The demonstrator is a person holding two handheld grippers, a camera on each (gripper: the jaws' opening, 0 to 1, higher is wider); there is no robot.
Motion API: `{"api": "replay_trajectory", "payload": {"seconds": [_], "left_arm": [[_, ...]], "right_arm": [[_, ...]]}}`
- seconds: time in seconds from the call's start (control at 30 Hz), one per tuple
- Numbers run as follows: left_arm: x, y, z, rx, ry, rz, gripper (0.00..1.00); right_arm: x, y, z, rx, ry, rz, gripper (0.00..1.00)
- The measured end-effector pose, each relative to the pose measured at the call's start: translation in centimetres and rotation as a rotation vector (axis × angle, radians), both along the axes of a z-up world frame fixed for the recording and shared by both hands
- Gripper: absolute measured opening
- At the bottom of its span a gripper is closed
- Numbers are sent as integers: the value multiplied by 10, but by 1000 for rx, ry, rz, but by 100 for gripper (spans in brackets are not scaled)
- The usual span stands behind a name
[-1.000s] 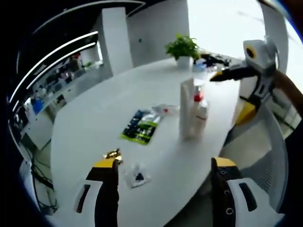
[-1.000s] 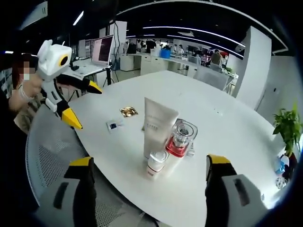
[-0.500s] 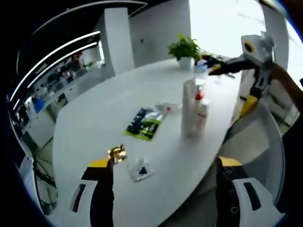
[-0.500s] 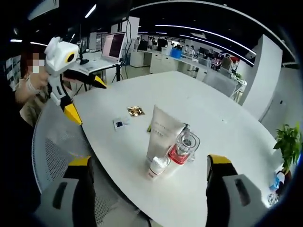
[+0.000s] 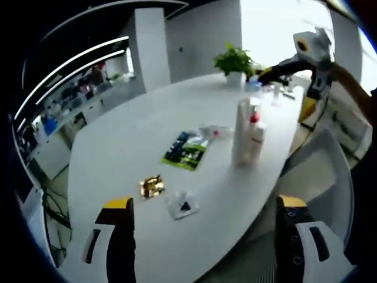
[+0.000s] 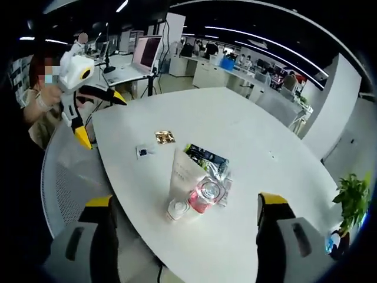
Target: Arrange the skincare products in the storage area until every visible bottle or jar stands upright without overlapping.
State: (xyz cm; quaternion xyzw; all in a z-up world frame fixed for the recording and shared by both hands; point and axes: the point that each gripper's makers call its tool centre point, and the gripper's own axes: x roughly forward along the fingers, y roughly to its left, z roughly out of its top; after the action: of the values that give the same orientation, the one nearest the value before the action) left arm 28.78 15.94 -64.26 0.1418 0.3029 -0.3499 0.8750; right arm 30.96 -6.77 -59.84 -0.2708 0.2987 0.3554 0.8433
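A tall white tube (image 6: 178, 175), a clear bottle with a pink base (image 6: 205, 194) and a small white bottle (image 6: 176, 209) stand close together near the table's near edge. In the left gripper view the same cluster, white tube (image 5: 242, 131) and small white bottle with a red top (image 5: 256, 137), stands upright on the white table (image 5: 129, 147). My left gripper (image 5: 206, 242) is open, well short of them. My right gripper (image 6: 185, 236) is open above the cluster, holding nothing. The left gripper (image 6: 88, 88) appears far left in the right gripper view; the right gripper (image 5: 300, 59) appears at upper right in the left gripper view.
Flat sachets lie on the table: a green-black packet (image 5: 186, 151), a gold one (image 5: 151, 186), a small clear one (image 5: 181, 205) and a clear pouch (image 5: 215, 131). A potted plant (image 5: 234, 62) stands at the far end. A grey mesh chair (image 6: 68, 177) sits by the table edge.
Both views have pulled back and up from the table, so the bottles look smaller and farther. The products themselves have not moved. Both grippers stay open.
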Motion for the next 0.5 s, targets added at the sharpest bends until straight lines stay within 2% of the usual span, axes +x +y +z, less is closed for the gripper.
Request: {"api": "replay_trajectory", "payload": {"seconds": [0.13, 0.33, 0.4, 0.43, 0.5], "left_arm": [[4, 4, -2, -6, 6, 3, 97], [10, 8, 4, -38, 1, 9, 97], [11, 7, 5, -41, -4, 8, 97], [12, 8, 5, -35, -6, 3, 97], [14, 11, 5, -31, -12, 9, 97]], "right_arm": [[9, 3, 4, 44, 40, 10, 99], [30, -4, 11, 48, 84, 20, 95], [34, -4, 15, 56, 97, 22, 92], [39, -2, 21, 103, 123, 21, 89], [46, -4, 25, 105, 133, 32, 85]]}}
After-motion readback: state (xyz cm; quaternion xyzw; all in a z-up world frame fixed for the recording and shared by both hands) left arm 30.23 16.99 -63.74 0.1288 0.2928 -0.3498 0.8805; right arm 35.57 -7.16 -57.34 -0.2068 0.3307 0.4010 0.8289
